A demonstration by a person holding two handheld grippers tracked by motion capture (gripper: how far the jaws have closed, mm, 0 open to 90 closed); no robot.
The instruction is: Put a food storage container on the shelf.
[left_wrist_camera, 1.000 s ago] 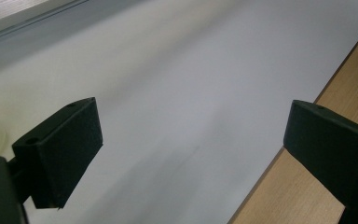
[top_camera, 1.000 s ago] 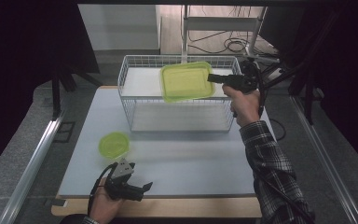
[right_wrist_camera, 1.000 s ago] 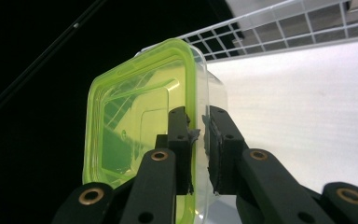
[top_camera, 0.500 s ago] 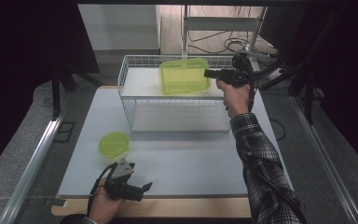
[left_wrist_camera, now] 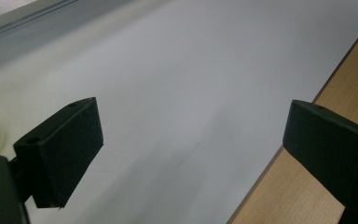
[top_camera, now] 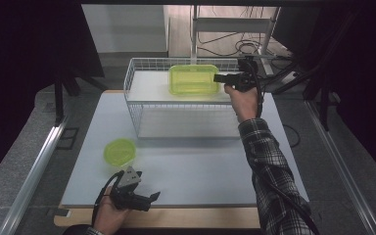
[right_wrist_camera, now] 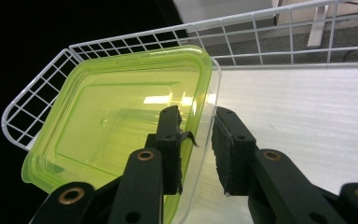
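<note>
Since a second ago the right gripper (top_camera: 221, 78) has carried the green plastic container (top_camera: 194, 79) from a tilted pose above the wire basket (top_camera: 136, 110) down into it, container now level and lower, sitting on the basket's white floor at the far side. Right gripper's jaws have just been opening a little; in the right gripper view (right_wrist_camera: 198, 140) the container's rim wall (right_wrist_camera: 204, 100) stands between the two black jaws, inner jaw inside the tub, outer jaw outside with a visible gap to the clear wall, so the pads look no longer pressed on it, narrow opening. Container (right_wrist_camera: 116, 126) lies ahead and to the left of that gripper, open side up, one corner against the basket's wire wall (right_wrist_camera: 37, 100). Right hand (top_camera: 242, 100) reaches over the basket's right end, plaid sleeve (top_camera: 269, 171) trailing back to the near edge. Left gripper (top_camera: 152, 197) has not shifted, low at the near edge of the table (top_camera: 200, 166), held in the left hand (top_camera: 108, 215), jaws pointing right along the edge. Left gripper view (left_wrist_camera: 191, 140) shows its jaws wide apart, nothing between them, white mat below and bare wooden edge (left_wrist_camera: 307, 186) under the right-hand jaw. Round green lid (top_camera: 119, 151) lies on the mat just beyond the left gripper, well apart from the basket and from the right gripper.
</note>
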